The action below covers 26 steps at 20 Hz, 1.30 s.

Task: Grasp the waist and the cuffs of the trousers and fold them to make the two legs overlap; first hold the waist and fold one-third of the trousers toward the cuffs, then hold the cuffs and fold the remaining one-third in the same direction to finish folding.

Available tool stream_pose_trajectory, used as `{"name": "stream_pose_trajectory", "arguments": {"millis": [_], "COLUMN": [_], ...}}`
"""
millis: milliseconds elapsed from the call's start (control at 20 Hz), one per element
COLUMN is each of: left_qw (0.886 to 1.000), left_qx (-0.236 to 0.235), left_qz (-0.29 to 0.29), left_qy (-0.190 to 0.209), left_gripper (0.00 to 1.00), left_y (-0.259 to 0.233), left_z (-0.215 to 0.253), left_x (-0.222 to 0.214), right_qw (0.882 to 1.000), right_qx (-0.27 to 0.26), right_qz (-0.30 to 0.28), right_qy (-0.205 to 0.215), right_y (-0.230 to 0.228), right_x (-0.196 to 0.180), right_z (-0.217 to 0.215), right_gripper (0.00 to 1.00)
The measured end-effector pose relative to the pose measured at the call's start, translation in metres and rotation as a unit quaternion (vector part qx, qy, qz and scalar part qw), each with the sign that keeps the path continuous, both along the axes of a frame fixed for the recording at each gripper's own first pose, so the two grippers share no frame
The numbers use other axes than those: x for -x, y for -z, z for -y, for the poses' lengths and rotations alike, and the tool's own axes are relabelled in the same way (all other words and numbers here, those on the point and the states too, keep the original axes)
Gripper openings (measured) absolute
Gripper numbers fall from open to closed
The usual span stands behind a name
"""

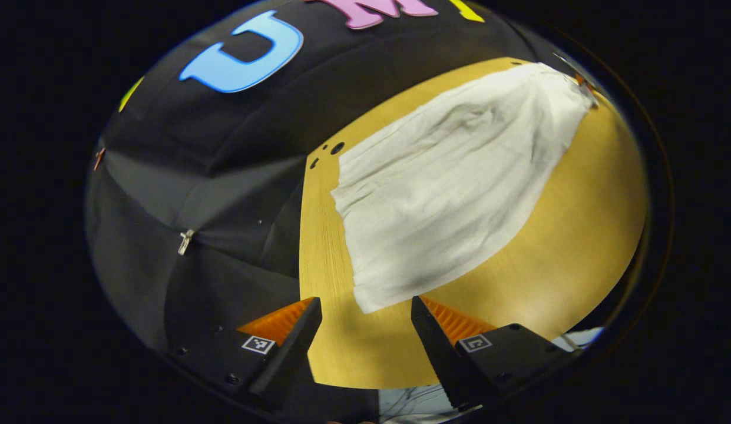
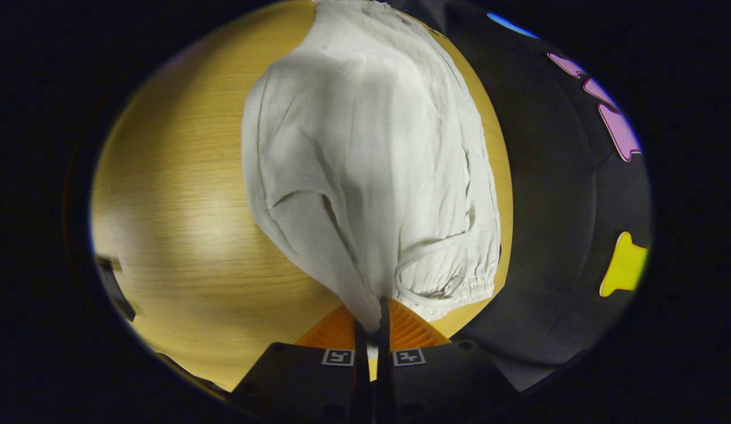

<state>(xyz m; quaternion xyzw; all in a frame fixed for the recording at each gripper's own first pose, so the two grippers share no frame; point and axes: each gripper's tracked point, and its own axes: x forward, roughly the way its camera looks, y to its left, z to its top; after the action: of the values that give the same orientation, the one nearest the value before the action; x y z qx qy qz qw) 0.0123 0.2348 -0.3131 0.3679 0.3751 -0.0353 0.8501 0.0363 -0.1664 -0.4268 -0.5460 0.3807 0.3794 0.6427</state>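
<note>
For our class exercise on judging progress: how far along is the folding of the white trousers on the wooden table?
Early. The trousers lie loose and wrinkled on the table, with no tidy thirds fold visible. In hand: the right claw is shut on cloth at the gathered waist end; the left claw is open, just short of the opposite end. Left: overlapping the legs and both thirds folds.

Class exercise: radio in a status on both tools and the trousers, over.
Left tool open above the table. Right tool shut on the trousers at the waist end. Nothing in the way.
</note>
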Motion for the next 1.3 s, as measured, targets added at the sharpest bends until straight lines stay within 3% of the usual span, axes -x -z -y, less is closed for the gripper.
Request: {"name": "stream_pose_trajectory", "arguments": {"millis": [200,350,600,800,1050,1100,1300], "left_qw": [0.994,0.983,0.962,0.936,0.925,0.924,0.923], "left_qx": [-0.075,-0.118,-0.126,-0.139,-0.144,-0.139,-0.121], "left_qz": [-0.051,-0.084,-0.146,-0.194,-0.201,-0.215,-0.243], "left_qy": [0.055,0.114,0.191,0.258,0.287,0.285,0.273], "left_gripper": [0.97,0.97,0.91,0.9,0.67,0.67,0.33], "left_y": [0.029,0.044,0.054,0.056,0.059,0.062,0.07], "left_z": [-0.022,-0.027,-0.023,-0.011,0.009,0.009,0.009], "left_x": [-0.004,-0.014,-0.038,-0.059,-0.088,-0.087,-0.077], "right_qw": [1.0,1.0,0.999,0.999,0.999,0.999,0.999], "right_qx": [0.0,0.008,0.02,0.025,0.033,0.033,0.034], "right_qz": [-0.023,-0.022,-0.02,-0.02,-0.017,-0.016,-0.015], "right_qy": [0.0,-0.017,-0.028,-0.029,-0.038,-0.04,-0.039], "right_y": [0.002,0.0,0.001,0.001,0.0,0.0,0.0], "right_x": [-0.001,-0.001,-0.002,-0.003,-0.001,-0.001,-0.002], "right_z": [0.001,-0.002,0.0,0.001,0.0,0.001,0.002], "right_gripper": [0.06,0.06,0.06,0.06,0.06,0.06,0.06]}}
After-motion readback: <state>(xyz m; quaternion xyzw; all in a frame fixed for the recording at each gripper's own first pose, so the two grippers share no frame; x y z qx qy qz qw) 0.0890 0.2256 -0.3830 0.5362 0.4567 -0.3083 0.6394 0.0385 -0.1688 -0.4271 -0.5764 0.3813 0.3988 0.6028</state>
